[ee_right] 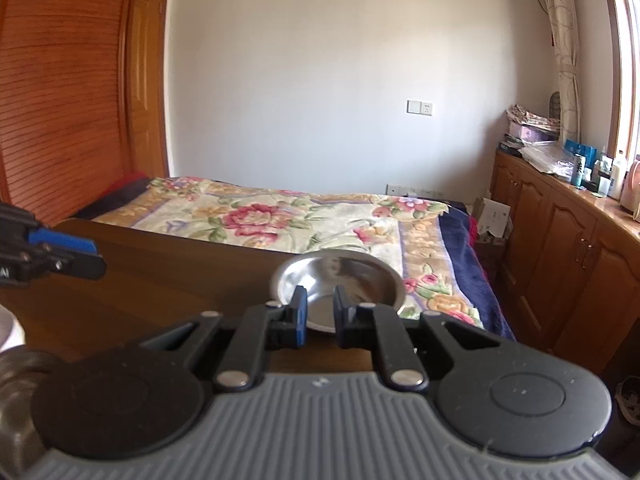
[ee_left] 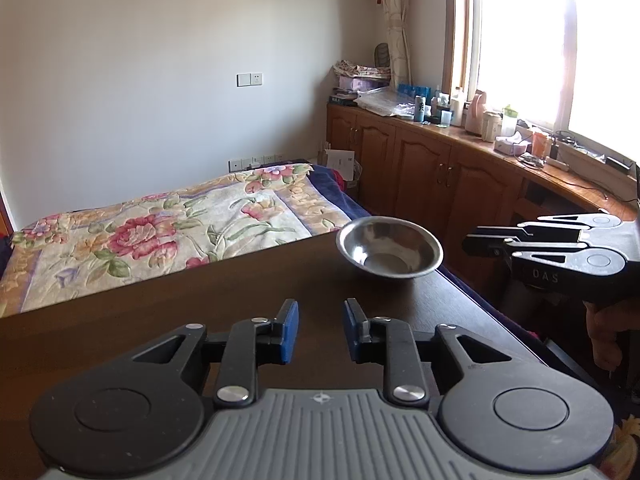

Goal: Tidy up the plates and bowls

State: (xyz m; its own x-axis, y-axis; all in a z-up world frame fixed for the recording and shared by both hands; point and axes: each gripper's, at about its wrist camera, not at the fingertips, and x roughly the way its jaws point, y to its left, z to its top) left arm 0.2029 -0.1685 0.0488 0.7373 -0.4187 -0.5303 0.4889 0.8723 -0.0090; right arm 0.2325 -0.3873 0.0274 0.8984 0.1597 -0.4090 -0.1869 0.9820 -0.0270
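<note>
Right wrist view: the shallow round stainless-steel bowl (ee_right: 338, 292) sits at the far right corner of the dark wooden table (ee_right: 140, 280), and the right gripper (ee_right: 320, 310) faces its near rim, jaws narrowly parted and empty. Slide one finger inside the rim before pinching. The left gripper (ee_left: 320, 330) hovers nearer along the table, parted, empty.

One steel bowl (ee_left: 390, 247) stands on one dark wooden table (ee_left: 200, 304). Two grippers are in view, the left gripper (ee_left: 321, 330) and the right gripper (ee_right: 320, 312), each with two blue-padded fingers. At the lower left edge of the right wrist view sit two more dishes, one white (ee_right: 10, 330) and one metallic (ee_right: 16, 396), too cropped to name. One bed (ee_left: 160, 232) lies behind
</note>
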